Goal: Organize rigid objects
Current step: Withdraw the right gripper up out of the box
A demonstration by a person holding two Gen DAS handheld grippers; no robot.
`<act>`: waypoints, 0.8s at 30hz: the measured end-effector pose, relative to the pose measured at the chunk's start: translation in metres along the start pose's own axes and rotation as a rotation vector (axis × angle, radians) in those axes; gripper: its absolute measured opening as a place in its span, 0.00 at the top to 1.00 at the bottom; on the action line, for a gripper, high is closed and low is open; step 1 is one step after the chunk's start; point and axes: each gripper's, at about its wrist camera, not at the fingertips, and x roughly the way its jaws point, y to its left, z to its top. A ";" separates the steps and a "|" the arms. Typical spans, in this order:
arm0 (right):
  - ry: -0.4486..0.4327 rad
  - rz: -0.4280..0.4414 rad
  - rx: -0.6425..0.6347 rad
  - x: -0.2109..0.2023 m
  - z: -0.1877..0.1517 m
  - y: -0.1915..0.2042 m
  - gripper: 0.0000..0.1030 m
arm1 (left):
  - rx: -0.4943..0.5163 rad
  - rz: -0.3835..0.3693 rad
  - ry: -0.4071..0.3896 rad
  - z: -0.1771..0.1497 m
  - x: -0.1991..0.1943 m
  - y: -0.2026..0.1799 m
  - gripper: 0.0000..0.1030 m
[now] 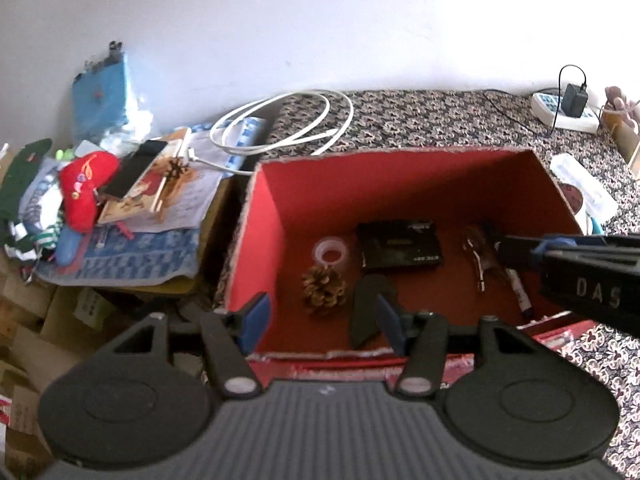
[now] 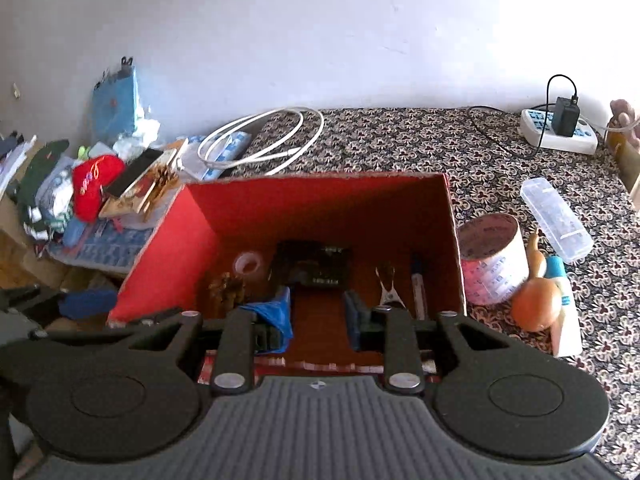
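Observation:
An open red cardboard box (image 1: pixel 264 240) (image 2: pixel 168 248) sits on a patterned cloth. Inside lie a pine cone (image 1: pixel 323 290) (image 2: pixel 226 292), a clear tape ring (image 1: pixel 331 252) (image 2: pixel 250 264), a black case (image 1: pixel 400 244) (image 2: pixel 312 264), a metal clip (image 1: pixel 478 258) (image 2: pixel 390 292), a marker (image 1: pixel 520 294) (image 2: pixel 418 284) and a dark flat oblong piece (image 1: pixel 368 308). My left gripper (image 1: pixel 322 318) hovers above the box's near left corner, open and empty. My right gripper (image 2: pixel 318 314) hangs over the near edge, jaws apart with nothing between the blue pads.
Right of the box stand a wide tape roll (image 2: pixel 494 256), an orange gourd (image 2: pixel 536 304), a glue bottle (image 2: pixel 560 280) and a clear plastic case (image 2: pixel 556 220). A white cable (image 2: pixel 260 144) lies behind. A power strip (image 2: pixel 560 132) sits far right. A clutter pile (image 1: pixel 112 192) crowds the left.

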 end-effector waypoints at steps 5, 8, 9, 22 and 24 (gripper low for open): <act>0.001 -0.013 0.025 -0.011 -0.010 -0.005 0.88 | -0.020 0.035 0.004 -0.008 -0.011 -0.001 0.41; 0.023 -0.029 0.014 -0.014 -0.017 -0.006 0.87 | -0.037 0.052 0.013 -0.015 -0.013 -0.001 0.41; 0.025 -0.026 0.016 -0.015 -0.021 -0.007 0.87 | -0.043 0.054 0.019 -0.017 -0.014 -0.001 0.41; 0.077 0.023 0.054 -0.019 -0.047 -0.010 0.87 | -0.060 0.110 0.090 -0.046 -0.015 -0.006 0.38; 0.098 0.037 0.058 -0.018 -0.051 -0.010 0.87 | -0.067 0.103 0.110 -0.050 -0.013 -0.006 0.38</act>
